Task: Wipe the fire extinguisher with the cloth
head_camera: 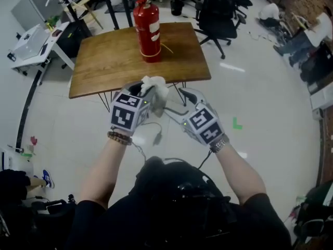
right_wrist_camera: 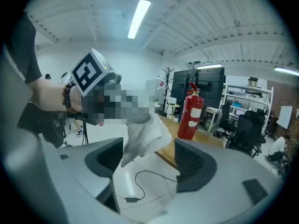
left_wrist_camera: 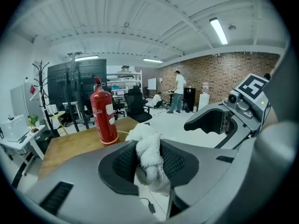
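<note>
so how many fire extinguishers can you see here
1. The red fire extinguisher stands upright on the wooden table, toward its far edge. The cluttered room behind could hide others.

fire extinguisher [head_camera: 147,30] stands on the table [head_camera: 104,61], the cloth [head_camera: 156,90] before its near edge.

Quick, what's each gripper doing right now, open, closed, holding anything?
Left gripper: closed on the white cloth.
Right gripper: open, gripping nothing; the cloth's loose end hangs between its jaws.
</note>
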`<state>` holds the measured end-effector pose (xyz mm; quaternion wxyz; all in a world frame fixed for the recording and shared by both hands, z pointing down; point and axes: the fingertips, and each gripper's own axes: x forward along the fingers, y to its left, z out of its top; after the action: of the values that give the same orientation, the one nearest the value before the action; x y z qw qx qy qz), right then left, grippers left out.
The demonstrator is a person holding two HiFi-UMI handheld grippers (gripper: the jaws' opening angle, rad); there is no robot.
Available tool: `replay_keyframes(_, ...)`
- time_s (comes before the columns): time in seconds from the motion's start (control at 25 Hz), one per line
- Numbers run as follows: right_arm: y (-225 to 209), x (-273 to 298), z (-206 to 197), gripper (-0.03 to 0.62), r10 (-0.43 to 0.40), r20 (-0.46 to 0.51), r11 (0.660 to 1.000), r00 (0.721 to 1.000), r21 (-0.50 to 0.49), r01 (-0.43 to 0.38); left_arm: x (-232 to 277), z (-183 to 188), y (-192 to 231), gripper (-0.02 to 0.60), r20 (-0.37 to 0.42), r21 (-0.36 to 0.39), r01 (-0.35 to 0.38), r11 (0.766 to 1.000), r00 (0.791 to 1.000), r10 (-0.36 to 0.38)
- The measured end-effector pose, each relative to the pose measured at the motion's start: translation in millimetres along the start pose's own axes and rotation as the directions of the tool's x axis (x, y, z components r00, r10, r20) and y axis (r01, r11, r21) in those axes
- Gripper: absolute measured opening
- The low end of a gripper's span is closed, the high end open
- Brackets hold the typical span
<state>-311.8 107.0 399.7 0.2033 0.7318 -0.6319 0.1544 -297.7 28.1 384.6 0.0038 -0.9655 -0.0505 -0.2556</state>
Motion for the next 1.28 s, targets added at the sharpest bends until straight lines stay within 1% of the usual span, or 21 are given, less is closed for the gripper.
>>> replay_keyframes(0.12, -17, 0, -7, 0.370, 0.018, 0.005, 1.000, 1.000, 0.006, -0.019, 9, 11, 3, 0.109, 0.007, -0.015, -0.032, 0.999, 0.999, 0.033)
replay_keyframes(0.24, -32, 4, -9, 0.370, 0.042, 0.010, 0.999, 0.999, 0.010, -0.042, 15, 28, 13, 0.109, 0.040, -0.036, -0.070, 0.997, 0.997, 0.072)
replay_keyframes(0.36, -51, 13, -4, 0.368, 0.060, 0.027, 0.998, 0.998, -0.006, -0.060, 23, 46, 31, 0.109, 0.076, -0.057, -0.111, 0.992, 0.990, 0.115)
replay_keyframes(0.4, -59, 18, -1, 0.357, 0.064, 0.035, 0.998, 0.997, -0.012, -0.063, 26, 53, 38, 0.109, 0.089, -0.064, -0.123, 0.990, 0.988, 0.128)
replay_keyframes(0.56, -101, 42, 13, 0.271, 0.064, 0.068, 0.998, 0.996, -0.019, -0.063, 43, 81, 66, 0.109, 0.133, -0.086, -0.164, 0.983, 0.976, 0.175)
replay_keyframes(0.6, -113, 50, 16, 0.238, 0.063, 0.072, 0.998, 0.995, -0.024, -0.061, 48, 88, 75, 0.109, 0.142, -0.092, -0.177, 0.980, 0.972, 0.189)
replay_keyframes(0.68, -134, 66, 23, 0.150, 0.063, 0.069, 0.998, 0.996, -0.034, -0.061, 56, 102, 94, 0.109, 0.162, -0.105, -0.202, 0.974, 0.963, 0.217)
replay_keyframes(0.76, -154, 82, 28, 0.081, 0.071, 0.058, 0.997, 0.996, -0.038, -0.069, 64, 116, 114, 0.109, 0.178, -0.115, -0.228, 0.967, 0.953, 0.246)
replay_keyframes(0.88, -181, 101, 38, 0.054, 0.087, 0.055, 0.995, 0.995, -0.044, -0.084, 76, 136, 139, 0.109, 0.194, -0.127, -0.265, 0.956, 0.938, 0.286)
replay_keyframes(1.0, -206, 118, 51, 0.048, 0.096, 0.052, 0.995, 0.994, -0.046, -0.093, 86, 155, 161, 0.109, 0.205, -0.140, -0.304, 0.942, 0.922, 0.328)
replay_keyframes(1.16, -226, 136, 62, 0.048, 0.122, 0.062, 0.991, 0.991, -0.053, -0.119, 100, 167, 180, 0.109, 0.188, -0.150, -0.346, 0.926, 0.910, 0.370)
replay_keyframes(1.28, -239, 149, 68, 0.048, 0.158, 0.071, 0.986, 0.985, -0.064, -0.154, 111, 177, 190, 0.109, 0.175, -0.153, -0.386, 0.910, 0.895, 0.410)
